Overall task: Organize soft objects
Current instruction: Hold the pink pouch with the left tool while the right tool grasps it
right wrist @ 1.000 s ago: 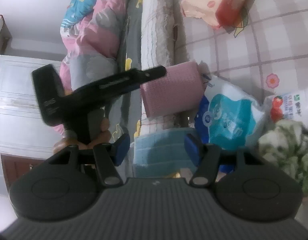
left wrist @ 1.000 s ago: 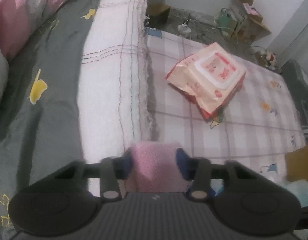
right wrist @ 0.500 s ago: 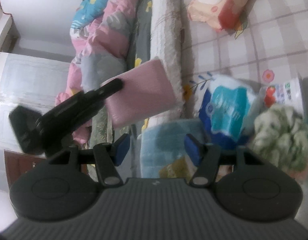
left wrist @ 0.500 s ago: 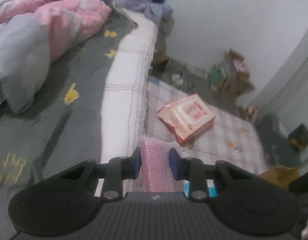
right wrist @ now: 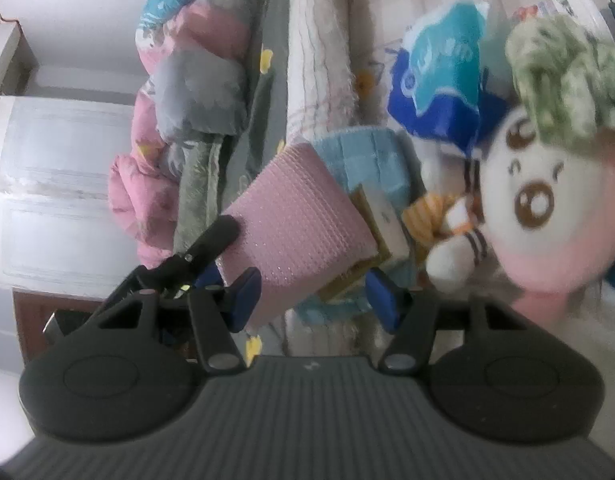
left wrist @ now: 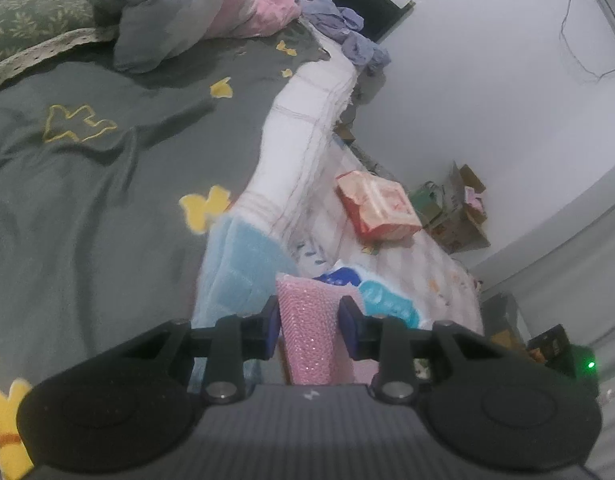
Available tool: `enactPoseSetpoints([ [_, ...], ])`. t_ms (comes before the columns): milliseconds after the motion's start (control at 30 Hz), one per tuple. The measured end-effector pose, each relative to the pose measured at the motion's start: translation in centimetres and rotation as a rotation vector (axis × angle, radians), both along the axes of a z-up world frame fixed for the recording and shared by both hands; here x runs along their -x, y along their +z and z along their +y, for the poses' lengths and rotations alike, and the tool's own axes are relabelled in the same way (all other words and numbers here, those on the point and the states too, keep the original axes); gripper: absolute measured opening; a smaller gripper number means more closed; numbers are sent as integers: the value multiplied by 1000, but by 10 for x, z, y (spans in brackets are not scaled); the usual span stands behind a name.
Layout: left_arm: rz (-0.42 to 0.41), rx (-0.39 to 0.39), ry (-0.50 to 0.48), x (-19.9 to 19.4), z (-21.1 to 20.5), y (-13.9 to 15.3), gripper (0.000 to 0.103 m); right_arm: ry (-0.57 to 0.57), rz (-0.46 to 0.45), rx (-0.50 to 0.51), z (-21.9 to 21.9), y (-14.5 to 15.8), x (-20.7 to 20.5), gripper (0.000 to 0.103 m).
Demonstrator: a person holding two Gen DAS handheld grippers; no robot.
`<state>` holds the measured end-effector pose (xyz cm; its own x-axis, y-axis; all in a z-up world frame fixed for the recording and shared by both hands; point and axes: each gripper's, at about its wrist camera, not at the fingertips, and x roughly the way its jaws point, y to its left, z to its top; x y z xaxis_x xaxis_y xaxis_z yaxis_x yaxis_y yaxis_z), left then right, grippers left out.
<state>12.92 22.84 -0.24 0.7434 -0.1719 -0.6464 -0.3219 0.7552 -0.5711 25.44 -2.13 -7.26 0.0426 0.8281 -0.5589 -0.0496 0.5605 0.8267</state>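
My left gripper (left wrist: 309, 322) is shut on a pink sponge (left wrist: 307, 332) and holds it in the air beside the bed. In the right wrist view the same pink sponge (right wrist: 297, 224) hangs from the left gripper's fingers (right wrist: 211, 244), just ahead of my right gripper (right wrist: 313, 300), which is open and empty. A light blue folded cloth (left wrist: 243, 272) lies at the bed edge; it also shows in the right wrist view (right wrist: 363, 156). A blue tissue pack (right wrist: 439, 84), a white-and-pink plush toy (right wrist: 547, 216) and a green fluffy item (right wrist: 567, 76) lie close together.
A bed with a grey sheet (left wrist: 87, 200) and a pink quilt (left wrist: 247, 12) fills the left. A white rolled blanket (left wrist: 299, 136) lines its edge. An orange wipes pack (left wrist: 377, 206) lies on the checked mat (left wrist: 439, 272). Cardboard boxes (left wrist: 463, 208) stand by the wall.
My left gripper has lifted and tilted up with the pink sponge, moving back toward the pile. My right gripper has moved closer to the plush toy and the sponge.
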Motion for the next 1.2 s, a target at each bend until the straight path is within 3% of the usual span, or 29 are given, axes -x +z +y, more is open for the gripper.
enactPoseSetpoints([
  [500, 64, -157, -127, 34, -14, -5, 49, -61, 13, 17, 9, -16, 9, 48],
  [700, 60, -337, -238, 38, -33, 0, 67, -53, -1, 24, 14, -15, 7, 48],
  [833, 75, -498, -279, 35, -50, 1, 71, -56, 0, 27, 14, -16, 7, 48],
  [1033, 58, -467, -307, 41, -44, 12, 77, -64, 3, 27, 13, -17, 7, 48],
  [1200, 16, -537, -330, 36, -45, 20, 86, -58, 5, 35, 17, -18, 6, 48],
])
